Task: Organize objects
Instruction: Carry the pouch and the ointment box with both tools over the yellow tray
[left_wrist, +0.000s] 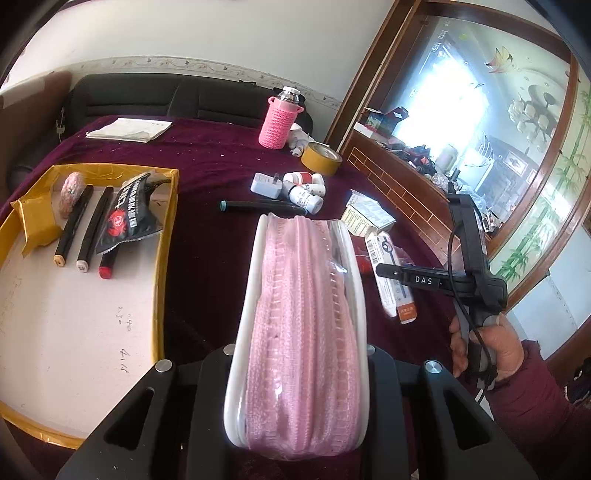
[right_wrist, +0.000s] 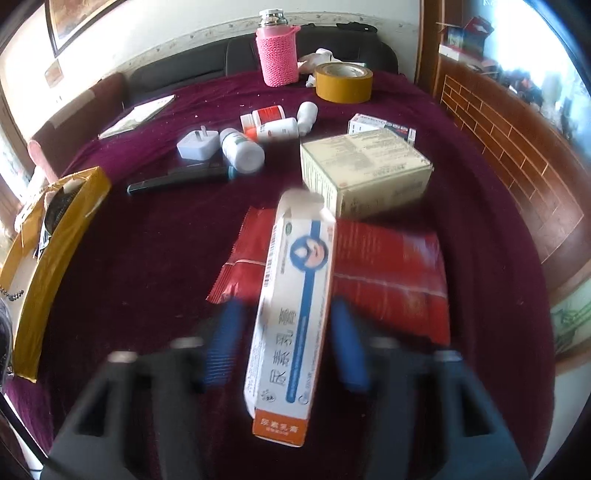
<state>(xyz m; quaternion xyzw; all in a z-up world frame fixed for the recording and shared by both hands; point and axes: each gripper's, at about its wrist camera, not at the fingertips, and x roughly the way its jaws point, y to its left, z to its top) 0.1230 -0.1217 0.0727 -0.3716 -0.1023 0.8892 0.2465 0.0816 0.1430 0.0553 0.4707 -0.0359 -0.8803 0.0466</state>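
My left gripper (left_wrist: 299, 229) is shut on a pink ribbed pack in clear wrap (left_wrist: 299, 332), held above the maroon cloth beside the yellow-edged tray (left_wrist: 162, 258). The tray holds several markers (left_wrist: 94, 229), a black snack packet (left_wrist: 129, 214) and a pink sponge (left_wrist: 70, 192). My right gripper (right_wrist: 288, 325) is open, its blue fingers (right_wrist: 221, 343) apart on either side of a long white ointment box (right_wrist: 291, 314) that lies on a red packet (right_wrist: 388, 269). The right gripper also shows in the left wrist view (left_wrist: 391, 273), over that box (left_wrist: 391, 280).
On the cloth farther off lie a dark pen (right_wrist: 177, 179), a white charger plug (right_wrist: 197, 146), several white pill bottles (right_wrist: 273, 127), a cream medicine box (right_wrist: 365, 170), a tape roll (right_wrist: 343, 81) and a pink-sleeved flask (right_wrist: 277, 51). Papers (left_wrist: 129, 129) lie at the far left.
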